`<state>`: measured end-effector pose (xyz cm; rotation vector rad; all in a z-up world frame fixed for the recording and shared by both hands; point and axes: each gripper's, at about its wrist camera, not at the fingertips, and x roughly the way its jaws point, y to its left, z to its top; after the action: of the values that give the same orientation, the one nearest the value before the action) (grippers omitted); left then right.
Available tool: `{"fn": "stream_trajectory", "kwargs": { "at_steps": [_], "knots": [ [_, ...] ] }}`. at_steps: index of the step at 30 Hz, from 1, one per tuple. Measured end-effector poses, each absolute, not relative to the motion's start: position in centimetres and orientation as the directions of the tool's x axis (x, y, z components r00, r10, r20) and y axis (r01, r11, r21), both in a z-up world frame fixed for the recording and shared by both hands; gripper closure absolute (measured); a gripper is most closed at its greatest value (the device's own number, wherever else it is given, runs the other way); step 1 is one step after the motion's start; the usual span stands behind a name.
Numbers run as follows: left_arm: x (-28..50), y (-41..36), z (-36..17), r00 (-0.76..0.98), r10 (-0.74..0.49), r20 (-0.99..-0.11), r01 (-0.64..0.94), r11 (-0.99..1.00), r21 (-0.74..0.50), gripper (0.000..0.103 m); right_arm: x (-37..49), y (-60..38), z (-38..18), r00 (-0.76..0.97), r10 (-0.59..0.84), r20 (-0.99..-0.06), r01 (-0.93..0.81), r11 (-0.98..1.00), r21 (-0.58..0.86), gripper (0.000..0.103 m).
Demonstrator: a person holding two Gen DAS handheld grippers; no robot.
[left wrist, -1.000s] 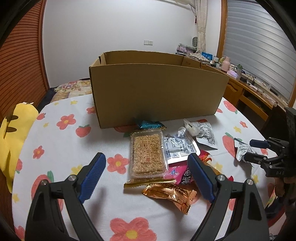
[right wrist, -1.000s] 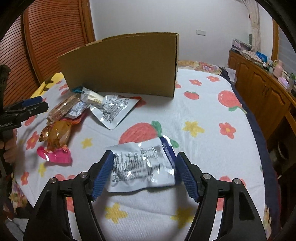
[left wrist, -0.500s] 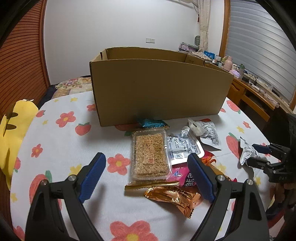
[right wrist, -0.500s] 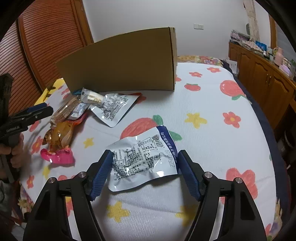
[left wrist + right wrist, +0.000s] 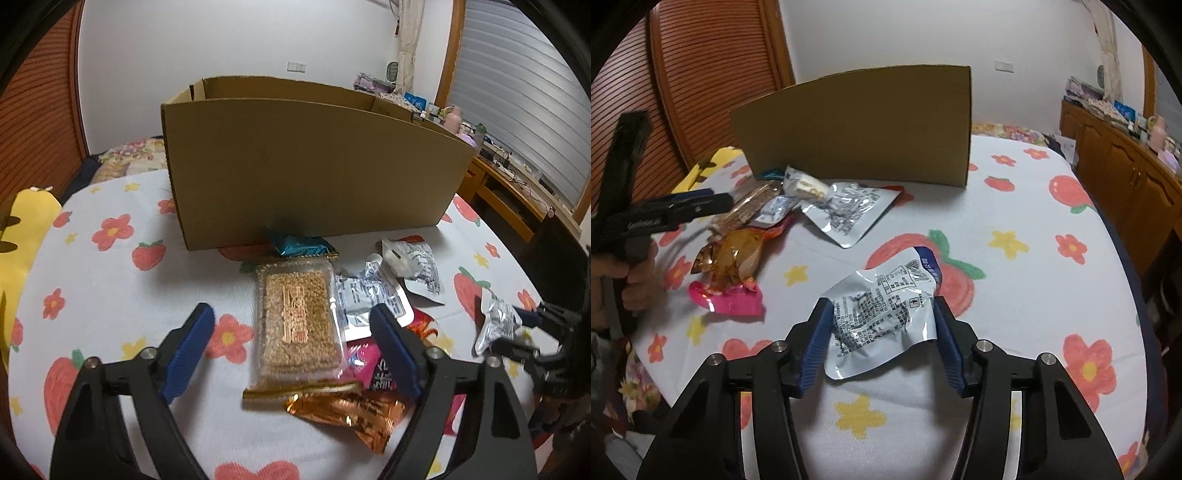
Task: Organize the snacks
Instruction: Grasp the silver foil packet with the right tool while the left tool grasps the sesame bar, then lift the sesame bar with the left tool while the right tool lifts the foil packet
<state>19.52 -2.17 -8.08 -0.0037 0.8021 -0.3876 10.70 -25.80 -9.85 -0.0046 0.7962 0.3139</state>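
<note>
An open cardboard box (image 5: 306,173) stands at the back of the flowered table; it also shows in the right wrist view (image 5: 857,125). My left gripper (image 5: 291,345) is open above a clear-wrapped sesame bar (image 5: 297,317), not touching it. My right gripper (image 5: 882,339) is shut on a crumpled silver snack packet (image 5: 886,310) and holds it lifted off the cloth; the same packet shows at the right of the left wrist view (image 5: 498,325). Other snacks lie in front of the box: a teal packet (image 5: 301,247), silver pouches (image 5: 417,266), a pink packet (image 5: 731,299), a gold-orange packet (image 5: 347,410).
The round table has a white cloth with flowers and strawberries (image 5: 1015,206). A yellow cushion (image 5: 18,236) sits at the left edge. A wooden cabinet with clutter (image 5: 1126,155) stands to the right. A wooden shutter (image 5: 683,74) is behind at the left.
My right gripper has closed on the silver packet and lifted it, crumpling it. My left gripper has moved slightly closer to the sesame bar and stays open.
</note>
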Motion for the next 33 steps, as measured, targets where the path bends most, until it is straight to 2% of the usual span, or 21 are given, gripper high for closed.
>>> {"fn": "stream_trajectory", "kwargs": {
  "at_steps": [4,5,16,19,26,33],
  "knots": [
    [20.8,-2.6,-8.5,0.591,-0.336,-0.733,0.334,0.929,-0.156,0.040,10.4,-25.4,-10.0,0.661,0.274,-0.698,-0.293,0.951,0.095,0.048],
    [21.0,-2.7,-8.6,0.585,-0.336,-0.738,0.334,0.929,-0.158,0.041,10.4,-25.4,-10.0,0.661,0.274,-0.699,-0.294,0.951,0.095,0.048],
    [22.2,-3.3,-9.6,0.525,-0.308,-0.793,0.337,0.931,-0.139,0.040,10.3,-25.1,-10.0,0.663,0.276,-0.696,-0.300,0.950,0.091,0.048],
    [22.0,-3.2,-9.6,0.529,-0.312,-0.790,0.347,0.928,-0.134,0.059,10.2,-25.1,-10.0,0.658,0.285,-0.697,-0.304,0.947,0.100,0.049],
    [20.7,-2.1,-9.6,0.550,-0.321,-0.771,0.334,0.931,-0.149,0.061,9.7,-25.0,-9.5,0.651,0.326,-0.686,-0.330,0.935,0.130,0.049],
    [18.6,-0.8,-7.9,0.610,-0.337,-0.717,0.318,0.933,-0.168,0.061,9.1,-24.6,-8.8,0.661,0.327,-0.675,-0.339,0.933,0.120,0.049]
  ]
}}
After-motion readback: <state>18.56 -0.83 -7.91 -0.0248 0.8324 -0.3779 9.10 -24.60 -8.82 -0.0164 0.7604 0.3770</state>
